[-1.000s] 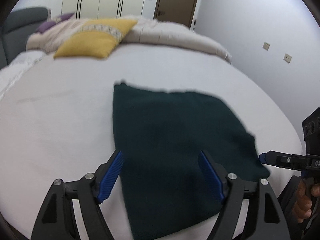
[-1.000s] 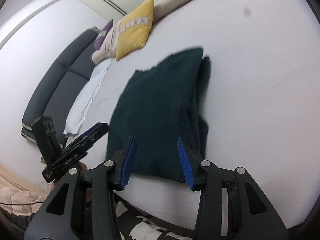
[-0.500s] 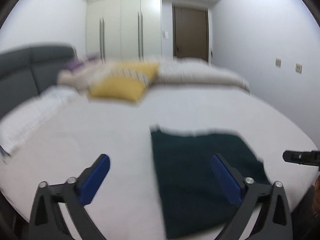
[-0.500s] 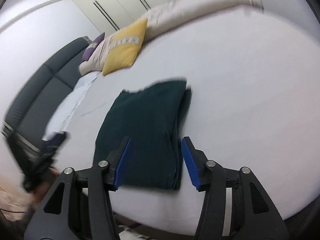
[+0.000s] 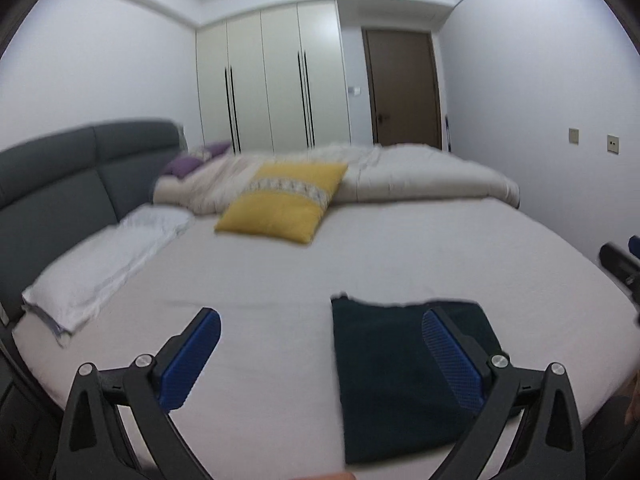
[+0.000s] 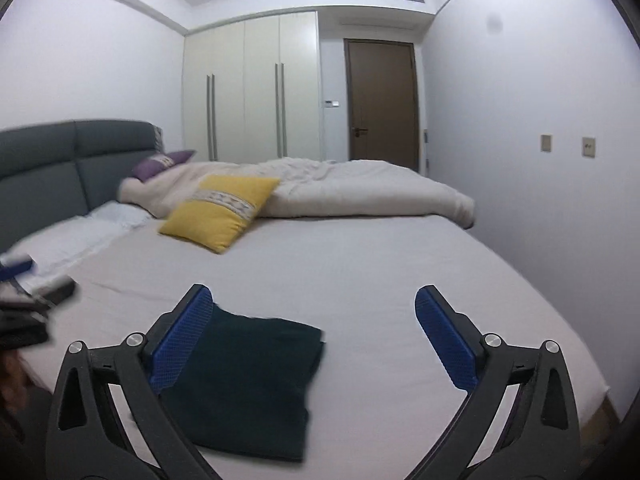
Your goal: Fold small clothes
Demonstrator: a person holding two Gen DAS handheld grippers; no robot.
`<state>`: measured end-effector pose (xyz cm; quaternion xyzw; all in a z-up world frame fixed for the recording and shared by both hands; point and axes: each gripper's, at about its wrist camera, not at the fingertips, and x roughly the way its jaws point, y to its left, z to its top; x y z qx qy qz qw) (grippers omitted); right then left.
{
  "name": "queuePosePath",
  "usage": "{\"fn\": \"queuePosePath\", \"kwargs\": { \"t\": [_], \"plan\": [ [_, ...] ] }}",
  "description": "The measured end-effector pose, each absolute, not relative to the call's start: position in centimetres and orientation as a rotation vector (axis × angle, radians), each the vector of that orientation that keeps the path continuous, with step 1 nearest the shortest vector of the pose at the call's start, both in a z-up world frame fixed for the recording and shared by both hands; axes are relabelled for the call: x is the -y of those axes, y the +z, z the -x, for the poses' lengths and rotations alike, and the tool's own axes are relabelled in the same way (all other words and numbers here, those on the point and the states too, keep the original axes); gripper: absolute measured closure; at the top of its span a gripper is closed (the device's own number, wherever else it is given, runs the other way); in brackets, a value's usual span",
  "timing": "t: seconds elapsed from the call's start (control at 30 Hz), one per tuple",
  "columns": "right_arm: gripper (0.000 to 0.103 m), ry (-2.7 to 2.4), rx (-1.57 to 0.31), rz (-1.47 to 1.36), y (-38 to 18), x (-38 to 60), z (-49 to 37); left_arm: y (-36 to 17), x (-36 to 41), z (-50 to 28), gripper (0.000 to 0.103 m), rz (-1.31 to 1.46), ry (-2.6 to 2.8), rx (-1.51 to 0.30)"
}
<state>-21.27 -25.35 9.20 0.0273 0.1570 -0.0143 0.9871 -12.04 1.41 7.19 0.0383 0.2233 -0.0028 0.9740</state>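
A dark green garment (image 5: 400, 380), folded into a rectangle, lies flat on the white bed (image 5: 280, 272) near its front edge. My left gripper (image 5: 320, 318) hovers above it, open and empty, its right finger over the cloth. In the right wrist view the garment (image 6: 248, 380) lies low and left. My right gripper (image 6: 313, 294) is opening its jaws wide above the bed, with nothing between them. Each gripper shows at the edge of the other's view: the right gripper (image 5: 618, 264) and the left gripper (image 6: 24, 280).
A yellow pillow (image 5: 284, 204), a rumpled beige duvet (image 5: 420, 180) and a purple cushion (image 5: 188, 164) lie at the far side. A white pillow (image 5: 104, 264) sits by the grey headboard (image 5: 60, 184). Beyond stand a wardrobe (image 5: 272, 80) and a brown door (image 5: 404, 88).
Both grippers rose away from the garment and tipped up towards the room. Both sets of jaws spread wider. The right wrist view rolled level. The garment stays flat on the bed.
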Motion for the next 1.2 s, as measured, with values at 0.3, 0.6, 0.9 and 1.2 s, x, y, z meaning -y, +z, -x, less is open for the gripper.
{"fn": "queuePosePath", "kwargs": {
  "t": [0.3,0.6,0.9,1.2],
  "plan": [
    [0.0,-0.097,-0.639,-0.082,4.9,23.8,18.8,-0.4,-1.9,9.3,0.0,-0.008,0.008,-0.74],
    [0.0,-0.169,-0.808,-0.098,-3.8,24.3,15.8,-4.7,-1.4,9.3,0.0,-0.032,0.021,-0.803],
    [0.0,-0.165,-0.841,-0.112,-6.2,24.1,15.6,-5.0,-1.3,9.4,0.0,-0.032,0.009,-0.82],
    [0.0,-0.153,-0.845,-0.104,-5.0,23.9,17.1,-5.2,-1.2,9.4,0.0,-0.029,0.001,-0.833]
  ]
}}
